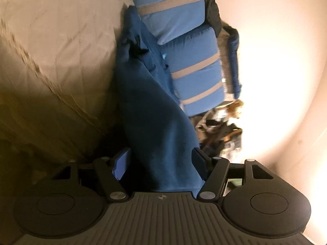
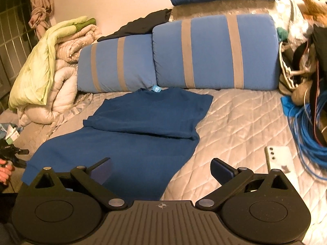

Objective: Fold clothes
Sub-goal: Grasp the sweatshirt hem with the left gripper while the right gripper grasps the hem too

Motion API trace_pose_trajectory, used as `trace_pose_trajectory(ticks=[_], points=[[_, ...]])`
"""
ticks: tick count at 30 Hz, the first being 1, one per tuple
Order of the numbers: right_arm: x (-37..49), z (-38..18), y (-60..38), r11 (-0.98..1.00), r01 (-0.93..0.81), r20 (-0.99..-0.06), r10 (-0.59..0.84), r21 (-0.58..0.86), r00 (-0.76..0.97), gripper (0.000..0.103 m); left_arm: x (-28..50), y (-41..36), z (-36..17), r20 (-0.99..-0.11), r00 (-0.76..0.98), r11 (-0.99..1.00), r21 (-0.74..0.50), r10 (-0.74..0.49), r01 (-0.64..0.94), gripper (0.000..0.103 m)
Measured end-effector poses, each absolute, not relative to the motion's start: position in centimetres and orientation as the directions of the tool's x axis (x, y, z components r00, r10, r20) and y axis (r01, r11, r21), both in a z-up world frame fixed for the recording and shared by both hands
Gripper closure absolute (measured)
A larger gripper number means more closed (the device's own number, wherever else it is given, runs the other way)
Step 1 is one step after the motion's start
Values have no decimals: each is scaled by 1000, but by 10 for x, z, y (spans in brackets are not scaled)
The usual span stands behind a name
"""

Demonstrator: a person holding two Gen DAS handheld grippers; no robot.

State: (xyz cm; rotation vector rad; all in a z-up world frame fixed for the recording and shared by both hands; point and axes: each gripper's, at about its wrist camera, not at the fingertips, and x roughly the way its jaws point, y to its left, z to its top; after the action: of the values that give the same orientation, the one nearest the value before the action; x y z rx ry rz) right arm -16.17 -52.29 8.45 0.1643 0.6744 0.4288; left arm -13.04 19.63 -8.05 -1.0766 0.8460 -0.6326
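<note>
- My left gripper (image 1: 161, 159) has its jaws spread fairly wide, and the dark blue knit shirt (image 1: 151, 110) runs up between them; its camera is rolled, so the bed stands on edge in that view. I cannot tell whether the blue pads (image 1: 121, 164) press on the cloth or only flank it.
- My right gripper (image 2: 161, 170) is spread wide and holds nothing: its left finger hangs over the shirt's near hem, its right finger over the bare grey quilted bedspread (image 2: 235, 122).
- In the right wrist view the shirt (image 2: 143, 126) lies flat on the bedspread, its upper part folded down in a band across the body, the collar with its light blue tag (image 2: 157, 89) just touching the two blue pillows with grey stripes (image 2: 214, 51).
- A pale green phone (image 2: 281, 161) lies face down near the right finger, beside a coil of blue cable (image 2: 306, 130).
- At the left edge a hand (image 2: 5, 172) is partly visible.
</note>
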Motion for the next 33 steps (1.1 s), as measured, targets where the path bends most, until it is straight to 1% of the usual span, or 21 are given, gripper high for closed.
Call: trace_pose_trajectory(ticks=[2,4,6,10,12,13,16,20,23,25,26,28,29,32,33], points=[[-163,79,-525,896,-322,-570,444,307,691,1,-129,190,-88,-272,520,337,-941,-810,34,42],[-166,71,-528,889,-311,-570,455,336,684,1,-129,186,-93,-266,505,322,-946,-821,26,58],[-167,62,-531,875,-303,-570,477,378,669,1,-129,185,-97,-255,498,305,-952,-829,21,63],[-169,42,-529,845,-303,-577,524,440,626,1,-132,187,-95,-250,512,306,-952,-822,26,78],[-169,30,-526,833,-310,-581,545,458,605,2,-134,188,-89,-253,520,319,-947,-816,40,84],[-169,24,-525,821,-312,-576,561,478,594,3,-135,189,-86,-254,524,326,-944,-813,49,85],[-167,4,-525,760,-318,-545,635,567,547,6,-136,190,-77,-235,533,327,-941,-813,84,86],[-162,-24,-525,649,-310,-479,739,695,473,7,-138,191,-77,-210,531,307,-946,-821,100,85],[-160,-39,-526,574,-296,-424,791,763,441,13,-139,190,-81,-201,527,288,-953,-826,89,85],[-160,-47,-528,523,-284,-380,818,803,432,21,-140,189,-85,-200,524,279,-957,-828,76,85],[-160,-51,-528,501,-279,-361,828,819,429,23,-140,189,-86,-207,522,282,-957,-828,69,85],[-161,-56,-529,466,-272,-329,843,842,425,33,-140,187,-89,-222,517,289,-956,-827,54,85],[-161,-57,-529,451,-271,-315,848,850,426,36,-141,187,-88,-228,516,296,-954,-826,53,85],[-164,-57,-529,416,-272,-276,859,868,430,55,-142,187,-84,-247,515,317,-947,-821,52,86],[-165,-55,-530,415,-274,-275,860,868,431,66,-143,186,-83,-253,515,324,-945,-819,51,88]])
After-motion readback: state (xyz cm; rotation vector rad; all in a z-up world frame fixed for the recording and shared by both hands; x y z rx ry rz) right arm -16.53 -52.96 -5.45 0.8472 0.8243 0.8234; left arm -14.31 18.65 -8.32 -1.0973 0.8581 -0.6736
